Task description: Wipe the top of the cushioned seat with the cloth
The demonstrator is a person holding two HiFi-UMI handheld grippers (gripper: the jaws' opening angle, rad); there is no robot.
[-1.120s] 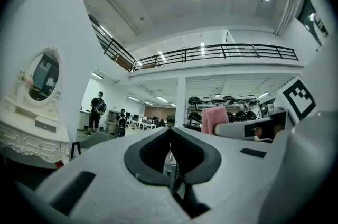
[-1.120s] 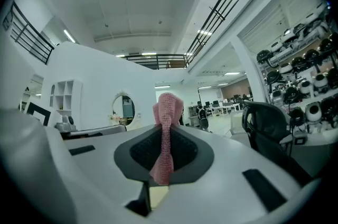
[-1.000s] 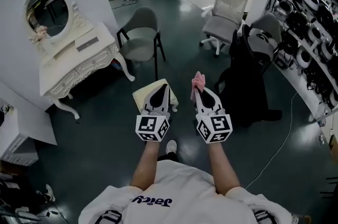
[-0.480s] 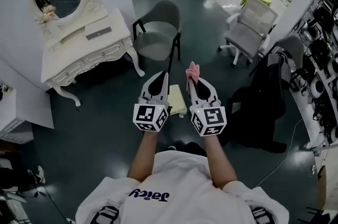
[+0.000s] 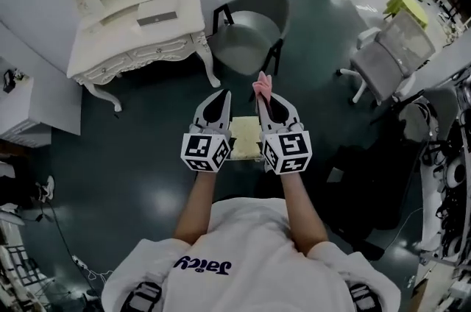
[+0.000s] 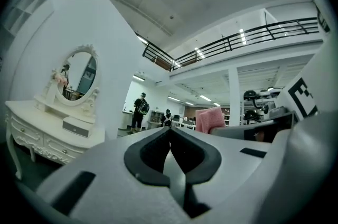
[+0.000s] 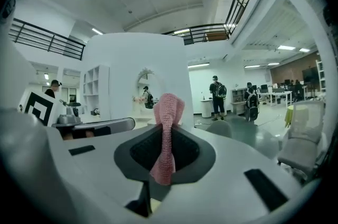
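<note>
Pink cloth (image 7: 168, 112) clamped in right gripper (image 5: 265, 98) jaws; left gripper (image 5: 221, 97) jaws together; seat (image 5: 244, 138), apparently cream, mostly hidden behind grippers.

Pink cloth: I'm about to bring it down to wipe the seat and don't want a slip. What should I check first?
1. Pink cloth clamped in the right gripper: ok, jaws shut on it.
2. Left gripper free: ok, jaws together, nothing between them.
3. Cushioned seat located: ok, below, between both grippers.
4. Cloth on the seat top: not ok, it sticks out forward, off the seat.
5. Seat top free of clutter: cannot tell, the grippers hide most of it.
</note>
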